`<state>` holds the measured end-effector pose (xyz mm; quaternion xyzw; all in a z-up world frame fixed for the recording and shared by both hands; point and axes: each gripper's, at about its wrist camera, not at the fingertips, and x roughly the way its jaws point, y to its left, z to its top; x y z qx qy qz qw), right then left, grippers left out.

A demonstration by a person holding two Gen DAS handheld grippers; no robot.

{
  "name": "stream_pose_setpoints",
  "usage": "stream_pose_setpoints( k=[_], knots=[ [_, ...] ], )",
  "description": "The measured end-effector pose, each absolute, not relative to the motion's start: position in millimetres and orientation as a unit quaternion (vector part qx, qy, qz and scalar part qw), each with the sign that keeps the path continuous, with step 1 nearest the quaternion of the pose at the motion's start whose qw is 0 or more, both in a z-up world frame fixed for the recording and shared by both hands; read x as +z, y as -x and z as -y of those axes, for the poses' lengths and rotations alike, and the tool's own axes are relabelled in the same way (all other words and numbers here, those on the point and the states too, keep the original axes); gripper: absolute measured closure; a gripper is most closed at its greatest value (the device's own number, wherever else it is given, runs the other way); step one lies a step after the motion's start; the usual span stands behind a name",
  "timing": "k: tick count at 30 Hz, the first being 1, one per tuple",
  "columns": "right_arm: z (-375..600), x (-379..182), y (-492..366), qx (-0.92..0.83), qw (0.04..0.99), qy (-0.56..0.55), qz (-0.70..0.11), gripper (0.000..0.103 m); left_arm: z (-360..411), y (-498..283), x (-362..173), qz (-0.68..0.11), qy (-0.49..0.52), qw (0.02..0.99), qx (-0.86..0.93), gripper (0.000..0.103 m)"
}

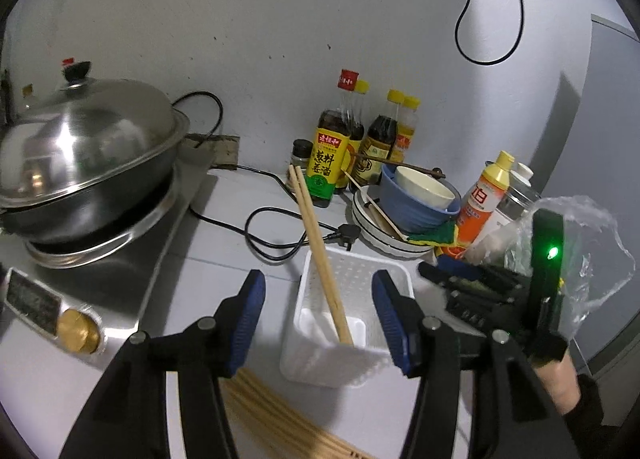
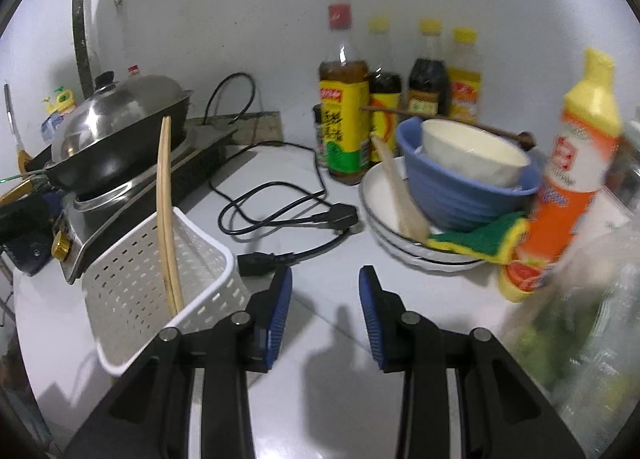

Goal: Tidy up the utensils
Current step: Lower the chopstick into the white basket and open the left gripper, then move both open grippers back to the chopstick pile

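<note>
A white perforated basket stands on the counter with a pair of wooden chopsticks leaning in it, tips down. My left gripper is open, its blue pads either side of the basket's near end and not pressing on it. Several more chopsticks lie on the counter under this gripper. In the right wrist view the basket and its chopsticks are to the left. My right gripper is open over bare counter with nothing between its fingers. A wooden utensil rests in the stacked plates.
A lidded wok sits on a cooker at the left. A black power cord loops across the counter. Sauce bottles line the wall. A blue bowl holding a white bowl sits on white plates, beside a sponge and an orange bottle.
</note>
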<state>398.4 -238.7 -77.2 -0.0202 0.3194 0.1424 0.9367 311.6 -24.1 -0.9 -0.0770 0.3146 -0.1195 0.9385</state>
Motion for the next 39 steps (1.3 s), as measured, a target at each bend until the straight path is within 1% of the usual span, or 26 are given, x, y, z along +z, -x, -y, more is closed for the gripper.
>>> stream_pose_setpoints(
  k=[10,21,25,28,34,39],
  knots=[
    [250.4,-44.4,-333.4,0.13,0.946,0.033,-0.295,0.07,15.0,-252.3,5.5,-0.293,0.088,0.945,-0.118,0.048],
    [231.3,-37.4,-273.1,0.145,0.944,0.052,-0.292,0.07,-0.4,-196.7,-5.6,-0.283,0.096,0.948,-0.108,0.048],
    [222.8,-41.4,-257.1,0.153,0.941,0.057,-0.297,0.069,-7.0,-181.0,-14.9,-0.285,0.097,0.948,-0.102,0.048],
    [217.5,-46.9,-250.9,0.163,0.936,0.051,-0.308,0.066,-13.4,-170.1,-23.5,-0.284,0.102,0.948,-0.099,0.048],
    [203.4,-64.6,-244.9,0.174,0.927,0.057,-0.328,0.065,-28.1,-159.7,-46.8,-0.292,0.097,0.948,-0.078,0.047],
    [187.4,-89.2,-252.1,0.188,0.911,0.074,-0.359,0.065,-52.9,-160.0,-72.3,-0.304,0.132,0.942,-0.056,0.046]
  ],
)
